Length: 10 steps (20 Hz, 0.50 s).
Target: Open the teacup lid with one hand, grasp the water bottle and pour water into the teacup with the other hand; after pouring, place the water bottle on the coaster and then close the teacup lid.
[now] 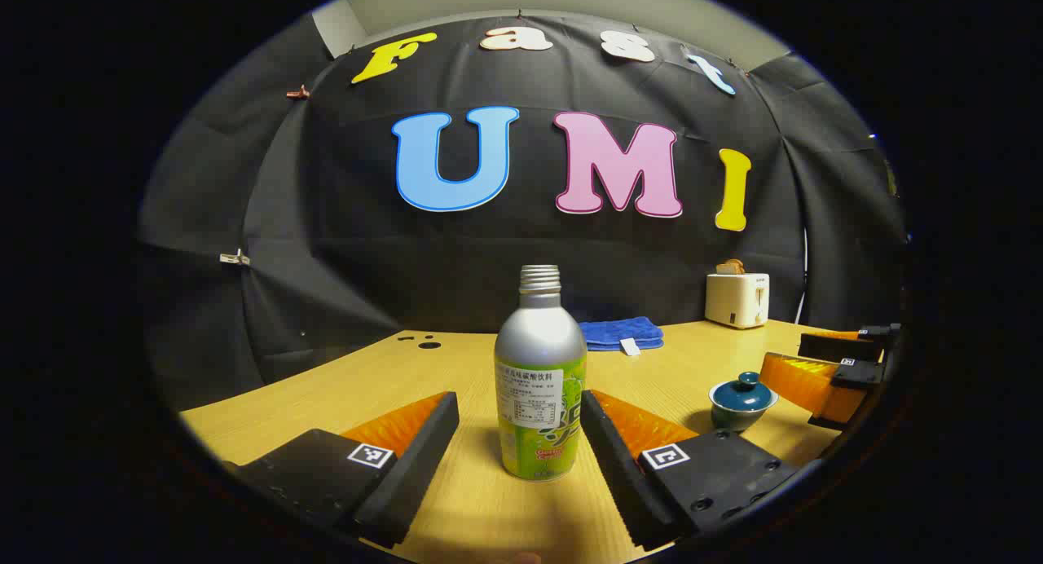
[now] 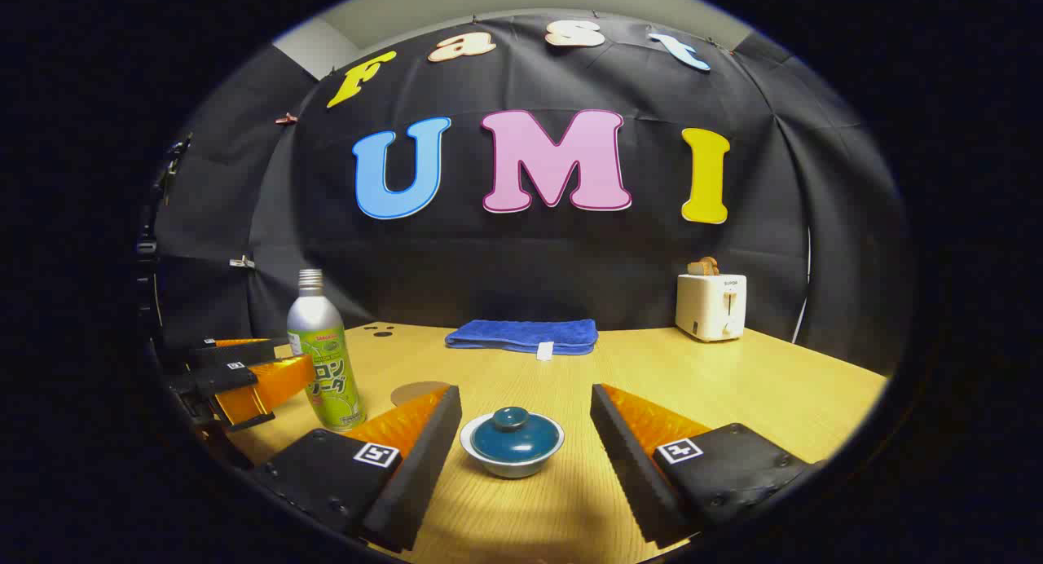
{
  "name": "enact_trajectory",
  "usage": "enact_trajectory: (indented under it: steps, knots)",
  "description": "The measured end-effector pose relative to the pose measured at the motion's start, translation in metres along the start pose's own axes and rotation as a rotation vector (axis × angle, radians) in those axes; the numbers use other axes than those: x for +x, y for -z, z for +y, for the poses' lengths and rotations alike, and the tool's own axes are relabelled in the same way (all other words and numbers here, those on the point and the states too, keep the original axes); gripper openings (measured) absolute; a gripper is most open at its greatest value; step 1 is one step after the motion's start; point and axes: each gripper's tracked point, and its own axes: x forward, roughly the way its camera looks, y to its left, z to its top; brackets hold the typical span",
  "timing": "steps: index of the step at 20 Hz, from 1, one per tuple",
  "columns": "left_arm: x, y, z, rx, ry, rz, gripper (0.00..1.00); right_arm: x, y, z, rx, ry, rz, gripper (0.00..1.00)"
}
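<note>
A silver bottle (image 1: 539, 385) with a green label and no cap stands upright on the wooden table (image 1: 481, 511). It sits between the fingers of my left gripper (image 1: 519, 413), which is open and not touching it. The teacup (image 2: 512, 444), pale with a dark teal lid on it, rests between the fingers of my right gripper (image 2: 525, 409), also open and clear of it. In the right gripper view the bottle (image 2: 324, 354) stands at the left with the left gripper (image 2: 303, 374) around it, and a round brown coaster (image 2: 414, 392) lies behind my finger. The teacup (image 1: 741, 401) and the right gripper (image 1: 803, 368) appear in the left gripper view too.
A folded blue towel (image 2: 523, 336) lies at the back of the table (image 2: 733, 393). A white toaster (image 2: 711, 305) with bread in it stands at the back right. Two dark holes (image 2: 379, 330) mark the tabletop near the back left.
</note>
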Motion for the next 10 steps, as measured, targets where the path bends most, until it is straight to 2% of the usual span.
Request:
enact_trajectory:
  steps: [10]
  knots:
    - [0.0005,-0.0014,-0.0029,0.0,0.003,-0.003,0.95,0.0036,0.0018,0.0023,-0.002,-0.011,-0.003,0.99]
